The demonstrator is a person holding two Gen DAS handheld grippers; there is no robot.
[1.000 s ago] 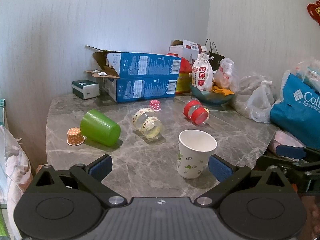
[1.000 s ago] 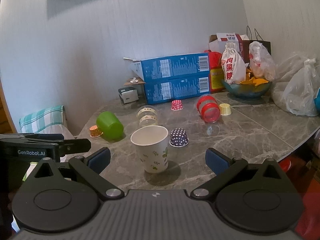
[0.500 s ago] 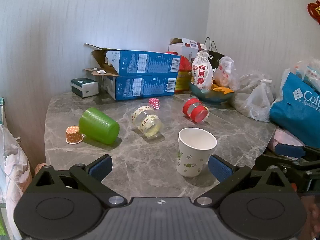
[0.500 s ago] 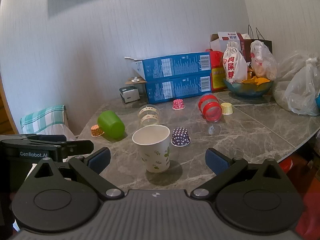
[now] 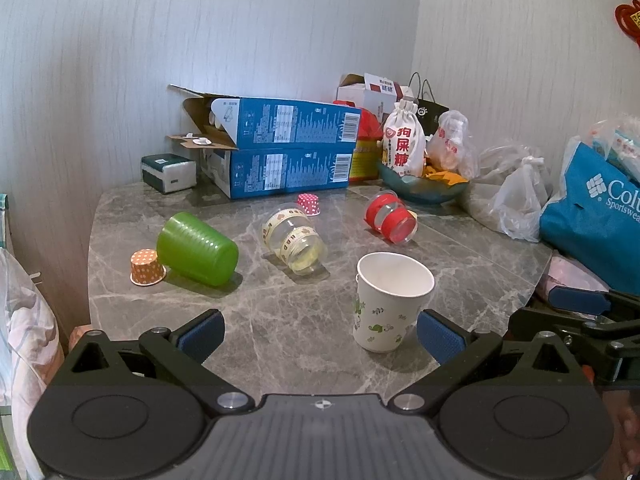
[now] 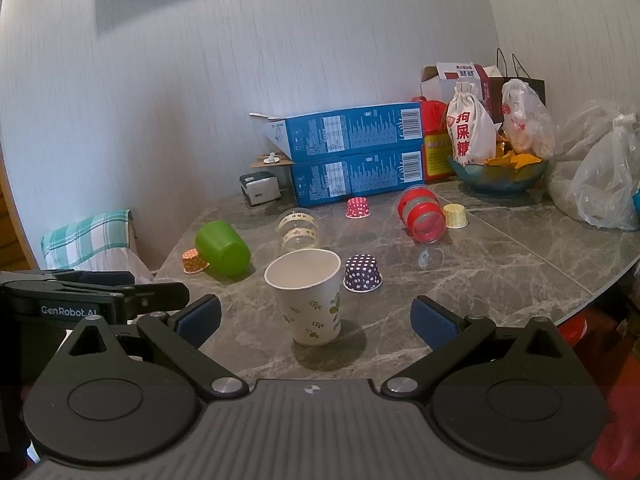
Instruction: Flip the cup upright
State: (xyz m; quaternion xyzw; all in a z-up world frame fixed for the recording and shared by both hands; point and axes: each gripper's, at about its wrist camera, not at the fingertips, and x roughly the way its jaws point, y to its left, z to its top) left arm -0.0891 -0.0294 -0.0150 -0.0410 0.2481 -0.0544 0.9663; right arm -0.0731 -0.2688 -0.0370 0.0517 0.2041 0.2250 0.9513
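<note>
A white paper cup (image 5: 390, 304) with green leaf print stands upright near the table's front edge; it also shows in the right wrist view (image 6: 308, 296). A green plastic cup (image 5: 196, 249) (image 6: 222, 247), a clear taped cup (image 5: 294, 238) (image 6: 298, 230) and a red banded cup (image 5: 391, 218) (image 6: 420, 216) lie on their sides. My left gripper (image 5: 320, 334) is open and empty, the paper cup just ahead by its right finger. My right gripper (image 6: 316, 318) is open and empty, just short of the paper cup.
Small cupcake liners lie about: orange (image 5: 146, 267), pink (image 5: 309, 204), purple (image 6: 362, 273), yellow (image 6: 455, 216). Blue boxes (image 5: 280, 148), a bowl (image 6: 496, 176) and plastic bags (image 6: 608, 188) crowd the back and right. The grey marble table (image 5: 280, 320) ends close in front.
Both grippers drifted slightly; the scene shifts a little in each view. No object on the table moved and both grippers stay open.
</note>
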